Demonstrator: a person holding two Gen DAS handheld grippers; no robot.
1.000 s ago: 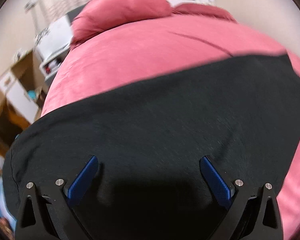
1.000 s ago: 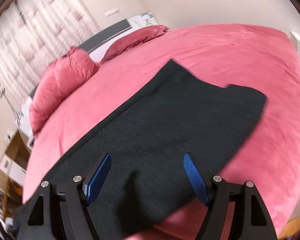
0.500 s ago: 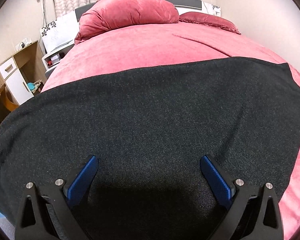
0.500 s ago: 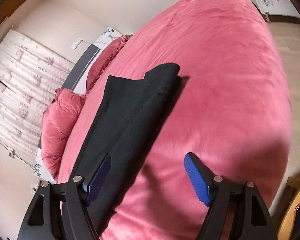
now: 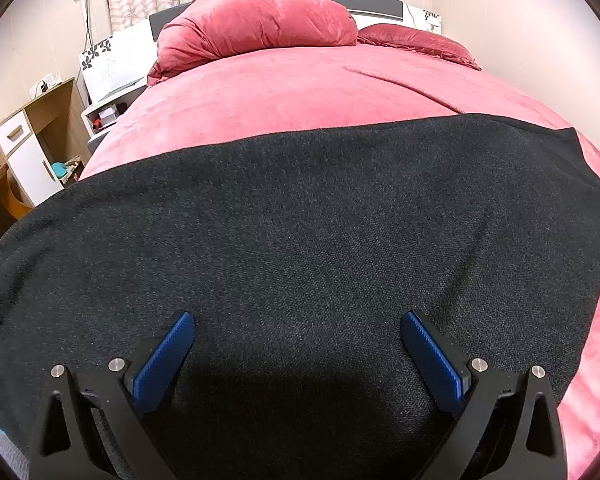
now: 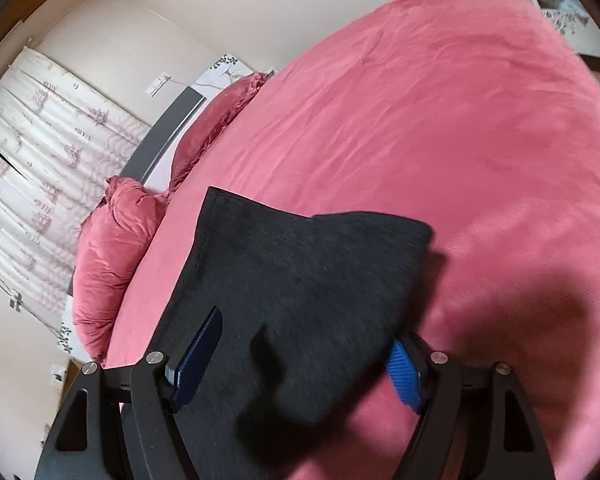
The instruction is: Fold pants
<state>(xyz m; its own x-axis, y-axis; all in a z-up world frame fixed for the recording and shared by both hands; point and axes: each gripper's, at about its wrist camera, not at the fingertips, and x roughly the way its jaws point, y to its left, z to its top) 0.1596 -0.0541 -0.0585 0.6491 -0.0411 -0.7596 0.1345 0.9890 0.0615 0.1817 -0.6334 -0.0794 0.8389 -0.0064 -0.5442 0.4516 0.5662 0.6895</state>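
The dark pants (image 5: pixel 300 240) lie spread across the near part of a bed w/ a pink cover (image 5: pixel 300 96), running left to right.

Left wrist view: the left gripper (image 5: pixel 298 332) hangs over the pants, near their near edge. Jaws stand wide apart, blue pads (image 5: pixel 164 356) on each side, nothing pinched btwn them; the cloth lies flat below and beyond the tips. Can't tell if the tips touch the fabric. The pants fill most of the lower view: far edge runs across the middle, right end stops just short of the right side of the bed, left end hangs toward the left edge. Beyond the pants the pink cover is bare up to a big pink pillow (image 5: pixel 256 20) and a flatter one (image 5: pixel 416 42) at the headboard (image 5: pixel 376 2). Far left: a wooden cabinet (image 5: pixel 32 140) and a small white nightstand (image 5: pixel 108 100).

Right wrist view: the right gripper (image 6: pixel 300 356) is at the right end of the pants (image 6: pixel 300 280). The end of the cloth sits btwn the two jaws, w/ the left pad (image 6: pixel 198 356) at the cloth's left side and the right pad (image 6: pixel 404 376) just beside its right edge, partly covered by fabric. Jaws are closing, cloth btwn them, but the pads don't look pressed on it yet. View is a bit blurred. The pant end reaches away from the tips toward the far left; the pink cover (image 6: pixel 460 140) spreads to the right and far side. Curtains (image 6: pixel 40 152) on the far left wall.
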